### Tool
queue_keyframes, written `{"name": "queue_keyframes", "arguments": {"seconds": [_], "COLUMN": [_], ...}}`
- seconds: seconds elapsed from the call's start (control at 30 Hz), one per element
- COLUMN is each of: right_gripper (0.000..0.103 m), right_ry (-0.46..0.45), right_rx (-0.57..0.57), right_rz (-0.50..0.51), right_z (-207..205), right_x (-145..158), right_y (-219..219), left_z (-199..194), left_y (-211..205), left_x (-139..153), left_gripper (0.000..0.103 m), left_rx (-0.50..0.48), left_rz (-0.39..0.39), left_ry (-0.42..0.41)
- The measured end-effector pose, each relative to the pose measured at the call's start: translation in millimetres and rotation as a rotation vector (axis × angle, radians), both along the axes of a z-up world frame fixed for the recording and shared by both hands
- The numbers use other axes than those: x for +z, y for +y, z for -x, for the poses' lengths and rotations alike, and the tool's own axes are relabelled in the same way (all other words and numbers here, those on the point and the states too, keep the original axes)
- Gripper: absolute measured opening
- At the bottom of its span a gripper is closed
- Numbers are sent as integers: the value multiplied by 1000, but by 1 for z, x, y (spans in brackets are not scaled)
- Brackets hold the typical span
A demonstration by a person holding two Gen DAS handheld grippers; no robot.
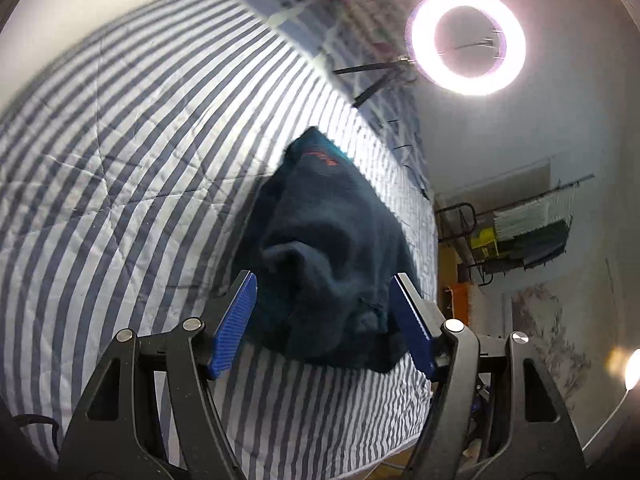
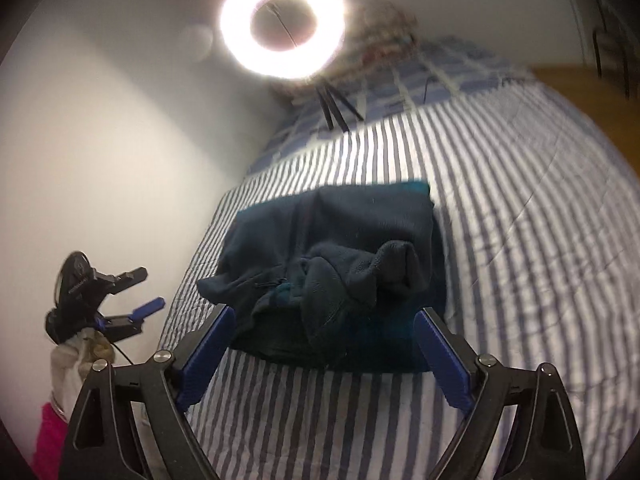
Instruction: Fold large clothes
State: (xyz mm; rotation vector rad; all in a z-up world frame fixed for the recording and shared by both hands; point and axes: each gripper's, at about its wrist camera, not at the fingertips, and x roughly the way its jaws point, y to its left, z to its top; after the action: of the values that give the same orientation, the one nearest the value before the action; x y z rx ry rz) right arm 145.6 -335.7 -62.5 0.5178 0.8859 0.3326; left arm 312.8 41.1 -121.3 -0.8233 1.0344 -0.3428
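A dark navy garment lies bunched in a rough folded block on the striped bed cover, with a small orange print near its far end. Its top layer is rumpled, and a sleeve end is heaped on it. My left gripper hovers over the garment's near edge, open, with nothing between its blue pads. My right gripper is also open above the garment, its pads wide apart and touching no cloth. The left gripper shows at the left of the right wrist view, beside the bed.
A lit ring light on a tripod stands at the head of the bed, by checked bedding. A white wall runs along one side. A rack with stacked items stands beyond the bed edge. Something pink is low left.
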Motion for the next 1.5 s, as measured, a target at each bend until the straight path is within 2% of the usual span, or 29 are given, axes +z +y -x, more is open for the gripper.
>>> {"name": "queue_keyframes", "arguments": {"seconds": [0.1, 0.3, 0.33, 0.37, 0.4, 0.43, 0.47, 0.5, 0.57, 0.67, 0.7, 0.77, 0.83, 0.9, 0.97, 1.07, 1.13, 1.2, 1.23, 1.33, 1.4, 1.5], "right_gripper": [92, 80, 79, 75, 66, 60, 44, 29, 15, 10, 10, 9, 9, 9, 9, 11, 21, 36, 37, 43, 51, 51], "right_ry": [41, 120, 124, 128, 132, 136, 144, 149, 155, 126, 117, 103, 131, 218, 291, 260, 243, 233, 226, 196, 172, 197], "right_rx": [-11, 24, 27, 28, 31, 36, 48, 56, 65, 83, 90, 116, 130, 120, 116, 159, 192, 222, 217, 165, 97, -9], "right_rz": [-53, -91, -89, -94, -106, -127, -162, -182, -181, -185, -190, -187, -180, -170, -143, -69, -85, -107, -113, -147, -191, -315], "right_z": [-17, -42, -44, -47, -48, -50, -52, -52, -51, -39, -35, -23, -16, -11, -9, -7, -5, 6, 12, 24, 27, 22], "right_x": [-16, -44, -46, -49, -51, -54, -57, -59, -59, -43, -37, -30, -39, -65, -88, -78, -68, -58, -54, -45, -47, -62], "right_y": [0, 14, 16, 17, 17, 17, 16, 16, 16, 11, 9, 5, 3, 2, 7, 13, 12, 3, -4, -33, -51, -78], "left_z": [-17, -37, -40, -43, -45, -46, -47, -47, -41, -25, -18, -7, -6, -9, -10, -6, -8, -4, 1, 7, 10, 11], "left_y": [-3, -13, -14, -17, -21, -23, -26, -28, -31, -37, -41, -51, -56, -55, -58, -67, -75, -74, -70, -64, -70, -79], "left_x": [-22, -57, -61, -65, -69, -70, -71, -70, -62, -41, -37, -38, -54, -80, -86, -72, -65, -56, -50, -27, -8, 12], "left_gripper": [70, 55, 50, 45, 37, 24, 11, 11, 9, 8, 8, 8, 8, 8, 9, 12, 14, 17, 17, 17, 17, 17], "left_rx": [-7, -14, -17, -27, -37, -41, -47, -53, -61, -99, -121, -159, -170, -164, -170, -181, -198, -204, -203, -166, -157, -161], "left_rz": [28, 79, 89, 112, 129, 125, 106, 92, 57, 34, -4, -139, -217, -245, -254, -319, -344, -361, -364, -388, -409, -419], "left_ry": [46, 128, 132, 132, 130, 125, 119, 114, 84, 35, 12, -19, 7, 58, 70, 29, 19, 13, 3, -65, -124, -165]}}
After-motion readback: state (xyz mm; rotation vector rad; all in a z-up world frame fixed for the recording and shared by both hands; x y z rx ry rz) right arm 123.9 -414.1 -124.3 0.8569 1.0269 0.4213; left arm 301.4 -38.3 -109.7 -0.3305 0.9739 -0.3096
